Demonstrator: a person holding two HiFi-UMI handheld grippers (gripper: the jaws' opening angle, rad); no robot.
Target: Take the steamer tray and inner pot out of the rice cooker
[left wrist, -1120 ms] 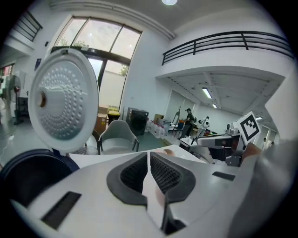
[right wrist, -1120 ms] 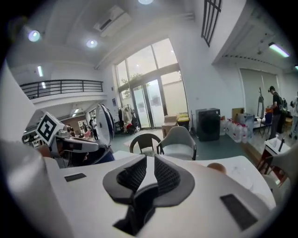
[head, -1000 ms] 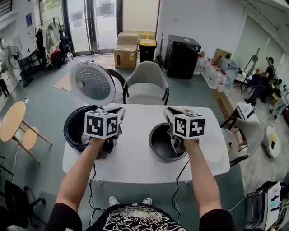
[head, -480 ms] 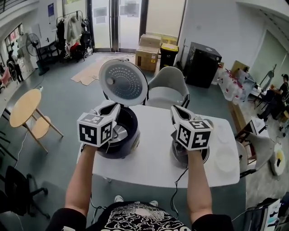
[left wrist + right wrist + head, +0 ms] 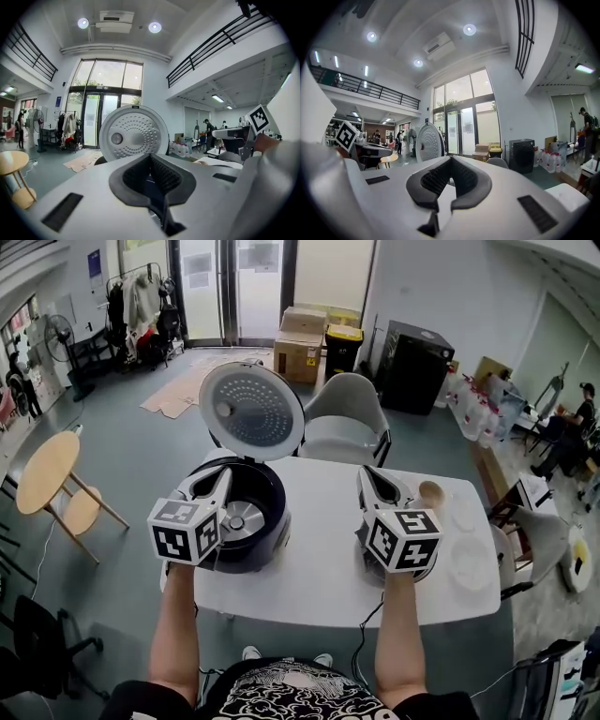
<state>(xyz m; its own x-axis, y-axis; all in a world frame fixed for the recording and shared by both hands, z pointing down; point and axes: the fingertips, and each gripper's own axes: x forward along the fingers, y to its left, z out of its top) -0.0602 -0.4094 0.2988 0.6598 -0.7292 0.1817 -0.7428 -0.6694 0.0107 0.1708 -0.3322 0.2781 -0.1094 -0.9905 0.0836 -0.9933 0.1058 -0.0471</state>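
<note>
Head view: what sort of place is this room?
Probably an open office or workshop hall rather than a home kitchen: it has tall glass doors, stacked cardboard boxes on the floor, and a mezzanine railing overhead.

The rice cooker (image 5: 267, 545) is dark glossy plastic — its lid (image 5: 251, 411) lined with dimpled, dull metal. The bench (image 5: 319, 549) is smooth matt white; the fingers (image 5: 166, 176) bear ribbed black rubber.

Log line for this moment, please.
left claw: shut, empty | right claw: shut, empty | rice cooker: lid up, nothing inside
</note>
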